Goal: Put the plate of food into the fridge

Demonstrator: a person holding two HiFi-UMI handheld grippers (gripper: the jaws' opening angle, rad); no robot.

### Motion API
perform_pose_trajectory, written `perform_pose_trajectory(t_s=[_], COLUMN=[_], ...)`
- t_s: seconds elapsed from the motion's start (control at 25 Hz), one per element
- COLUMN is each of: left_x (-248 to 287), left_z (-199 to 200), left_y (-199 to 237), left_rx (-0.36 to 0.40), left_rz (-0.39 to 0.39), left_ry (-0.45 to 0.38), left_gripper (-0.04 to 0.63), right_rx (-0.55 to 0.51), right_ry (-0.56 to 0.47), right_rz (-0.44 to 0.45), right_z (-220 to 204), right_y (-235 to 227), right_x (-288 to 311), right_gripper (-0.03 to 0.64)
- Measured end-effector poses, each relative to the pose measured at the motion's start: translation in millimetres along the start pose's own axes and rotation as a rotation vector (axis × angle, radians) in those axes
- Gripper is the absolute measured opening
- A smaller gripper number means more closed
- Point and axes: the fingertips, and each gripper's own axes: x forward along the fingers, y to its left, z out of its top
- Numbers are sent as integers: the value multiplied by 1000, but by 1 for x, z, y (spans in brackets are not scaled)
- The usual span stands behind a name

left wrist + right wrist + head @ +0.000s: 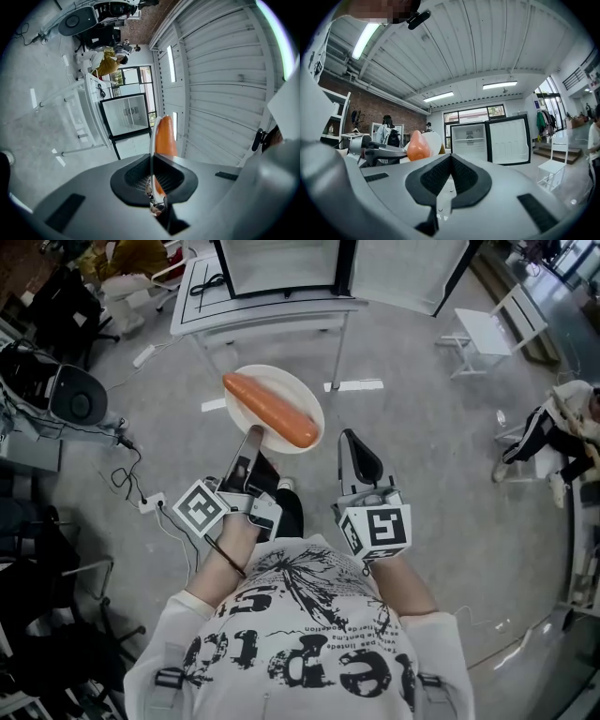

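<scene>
Grey floor [422,446] lies all around, and the fridge [281,263] stands ahead with its door [508,139] swung wide open, so the white shelves inside can be seen. The plate [281,376] is up in the air in front of the person, well apart from the fridge. A big orange carrot [272,409] lies across it. The left claw [251,442] is pinched tight on the near rim of the plate, and its own view shows the thin white rim running right between the two jaws. The right claw [356,448] is closed with nothing in it and hangs just beside the plate, not touching. I think the job now is to carry the plate over to the fridge. Only one edge is held, so the plate could tip and the carrot could roll off. It would be good to walk slowly and hold the plate flat. The empty claw could go under the far rim to help. Then the plate should slide straight onto a shelf, and the left claw should let go only when the plate sits flat.
</scene>
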Motion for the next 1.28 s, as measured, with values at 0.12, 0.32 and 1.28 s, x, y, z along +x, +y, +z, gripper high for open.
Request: perform_pose_trajectory(t_s=[0.12,0.32,1.28], left_x=[35,97,262], left_z=[26,82,195], left_y=[10,23,103], left_rx=[-9,-12,-49], left_rz=[-20,-52,-2], left_ry=[15,44,22], left_gripper=[21,21,21], right_rx=[-10,-25,-13], right_ry=[2,-7,46], right_rz=[-26,-77,-40], right_z=[5,16,16], right_y=[-10,-25,-95], right_x=[37,110,338], right_gripper=[-2,-2,-2])
